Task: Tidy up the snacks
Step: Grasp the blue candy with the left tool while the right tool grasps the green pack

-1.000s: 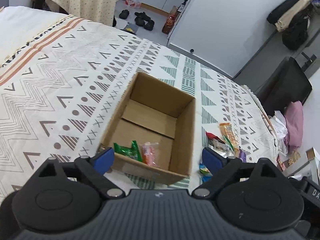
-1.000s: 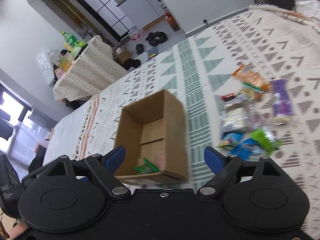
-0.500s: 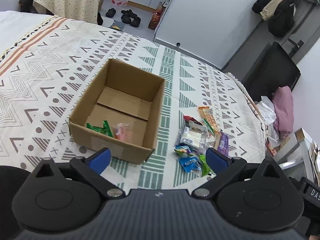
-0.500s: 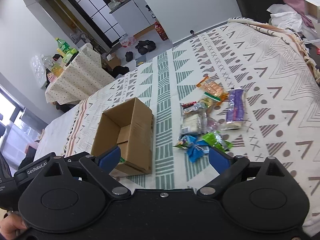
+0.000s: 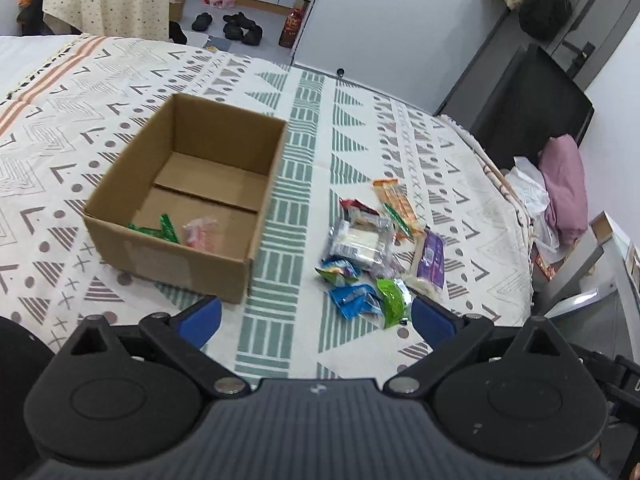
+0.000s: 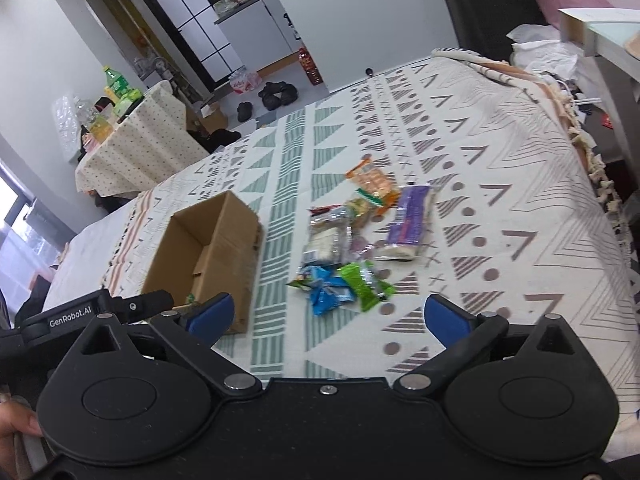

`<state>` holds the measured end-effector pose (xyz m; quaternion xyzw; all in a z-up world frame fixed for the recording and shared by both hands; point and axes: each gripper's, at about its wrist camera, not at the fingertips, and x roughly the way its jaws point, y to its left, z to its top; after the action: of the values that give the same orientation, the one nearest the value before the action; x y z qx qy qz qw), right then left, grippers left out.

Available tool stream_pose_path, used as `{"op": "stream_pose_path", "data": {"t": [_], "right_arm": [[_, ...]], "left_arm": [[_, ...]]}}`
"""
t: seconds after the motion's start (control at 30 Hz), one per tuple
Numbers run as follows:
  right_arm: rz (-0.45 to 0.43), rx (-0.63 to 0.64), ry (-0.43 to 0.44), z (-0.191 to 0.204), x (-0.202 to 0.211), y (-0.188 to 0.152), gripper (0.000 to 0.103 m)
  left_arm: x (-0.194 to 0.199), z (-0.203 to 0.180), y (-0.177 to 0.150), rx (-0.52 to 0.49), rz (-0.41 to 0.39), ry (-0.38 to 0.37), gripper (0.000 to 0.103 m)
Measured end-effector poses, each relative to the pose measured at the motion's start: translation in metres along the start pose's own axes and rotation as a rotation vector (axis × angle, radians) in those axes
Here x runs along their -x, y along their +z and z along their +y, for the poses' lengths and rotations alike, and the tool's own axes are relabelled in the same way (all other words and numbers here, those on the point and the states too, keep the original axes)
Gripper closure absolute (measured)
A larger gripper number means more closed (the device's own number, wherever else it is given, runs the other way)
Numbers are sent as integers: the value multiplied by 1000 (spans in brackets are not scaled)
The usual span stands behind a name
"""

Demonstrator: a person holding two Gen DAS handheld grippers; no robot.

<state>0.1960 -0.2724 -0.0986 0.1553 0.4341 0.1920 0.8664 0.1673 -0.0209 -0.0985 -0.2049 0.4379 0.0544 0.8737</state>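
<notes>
Since the earlier frames both views have slid off the cardboard box toward the loose snack pile, which now lies at 3 o'clock of the box on the patterned bed cover. Open-topped, the box holds a green packet and a pinkish clear packet against its near wall; the far half of its floor is bare cardboard. Outside it lie a purple packet, an orange packet, a blue packet and a bright green packet. The left hand-held gripper is spread wide, nothing between its fingers. The right hand-held gripper is opening, its jaws empty above the cover.
</notes>
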Motion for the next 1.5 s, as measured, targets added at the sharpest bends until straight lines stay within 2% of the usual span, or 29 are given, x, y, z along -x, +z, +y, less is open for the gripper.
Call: {"op": "stream_pose_path", "data": {"t": [0.2,0.27,0.4,0.5,0.63,0.7,0.87,1.07,1.13,1.27,1.5], "right_arm": [[-12,-69,-28,-27,-17,-5,1],[8,-99,-12,-35,-26,-6,8],[47,-83,21,-38,-44,-5,13],[79,-69,36,-39,-62,-3,22],[132,-83,34,-48,-83,0,40],[150,-91,41,-53,-92,2,44],[177,-77,55,-56,-110,8,45],[213,-69,60,-63,-130,13,46],[218,-59,56,-63,-135,14,46],[226,-46,69,-64,-145,17,47],[254,20,85,-53,-164,19,52]], "left_arm": [[-23,-14,-8,-20,17,-13,3],[-33,-16,-10,-20,24,-16,4],[-57,-17,-11,10,52,-5,8],[-75,-21,-12,22,71,3,12],[-96,-26,-12,38,93,1,19],[-106,-28,-13,48,104,2,22],[-131,-32,-13,80,123,7,26],[-160,-33,-12,115,163,15,39],[-167,-33,-12,121,173,12,44],[-176,-27,-13,175,188,-15,62],[-170,-22,-15,215,186,-5,68]]}}
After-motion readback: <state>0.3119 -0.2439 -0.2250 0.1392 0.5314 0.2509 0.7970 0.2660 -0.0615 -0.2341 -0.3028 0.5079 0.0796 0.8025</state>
